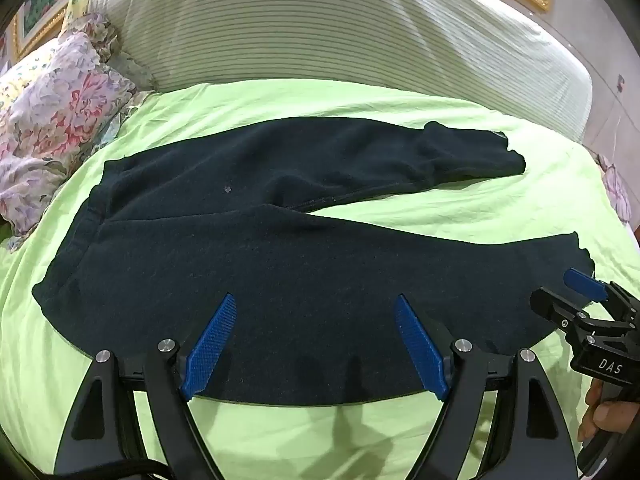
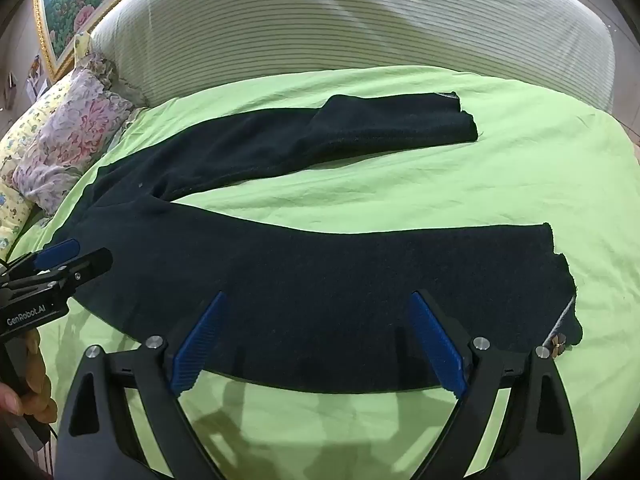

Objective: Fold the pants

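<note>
Dark navy pants lie spread flat on a light green bedsheet, waistband at the left, both legs running right and splayed apart. My left gripper hovers open over the near leg's thigh part, close to its near edge, nothing between its blue pads. My right gripper hovers open over the same near leg closer to its cuff, also holding nothing. Each gripper shows in the other's view: the right one at the right edge, the left one at the left edge, each with a hand on its grip.
A floral pillow and a yellow patterned pillow lie at the bed's left side. A striped padded headboard rises behind the bed. Gold-framed pictures hang on the wall. A small tag or button shows near the near cuff.
</note>
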The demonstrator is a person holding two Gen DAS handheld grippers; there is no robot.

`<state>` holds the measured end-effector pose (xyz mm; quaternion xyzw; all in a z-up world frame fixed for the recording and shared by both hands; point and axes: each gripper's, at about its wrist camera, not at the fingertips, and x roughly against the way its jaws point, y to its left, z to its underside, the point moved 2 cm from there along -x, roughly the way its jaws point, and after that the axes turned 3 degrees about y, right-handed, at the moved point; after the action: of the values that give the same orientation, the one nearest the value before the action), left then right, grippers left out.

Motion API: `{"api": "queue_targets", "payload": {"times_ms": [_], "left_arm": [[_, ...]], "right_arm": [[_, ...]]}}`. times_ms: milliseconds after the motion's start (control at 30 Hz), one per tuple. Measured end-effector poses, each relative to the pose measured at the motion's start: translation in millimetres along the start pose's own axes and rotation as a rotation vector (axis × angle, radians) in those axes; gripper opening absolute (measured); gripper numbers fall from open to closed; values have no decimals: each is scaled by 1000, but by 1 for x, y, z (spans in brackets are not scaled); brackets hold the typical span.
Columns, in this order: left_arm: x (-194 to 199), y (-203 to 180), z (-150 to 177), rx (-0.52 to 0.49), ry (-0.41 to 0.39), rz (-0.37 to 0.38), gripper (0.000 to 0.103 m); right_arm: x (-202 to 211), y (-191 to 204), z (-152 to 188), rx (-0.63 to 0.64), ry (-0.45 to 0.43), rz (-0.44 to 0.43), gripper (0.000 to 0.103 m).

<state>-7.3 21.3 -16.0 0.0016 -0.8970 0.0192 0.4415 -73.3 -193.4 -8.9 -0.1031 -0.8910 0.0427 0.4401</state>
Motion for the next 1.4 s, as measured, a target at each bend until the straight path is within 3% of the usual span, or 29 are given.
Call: {"api": "queue_targets", "payload": {"times_ms": [1400], "left_arm": [[-14, 4, -5, 7, 44, 17, 83]], "right_arm": [[-9, 3, 0, -7, 2, -1, 92]]}}
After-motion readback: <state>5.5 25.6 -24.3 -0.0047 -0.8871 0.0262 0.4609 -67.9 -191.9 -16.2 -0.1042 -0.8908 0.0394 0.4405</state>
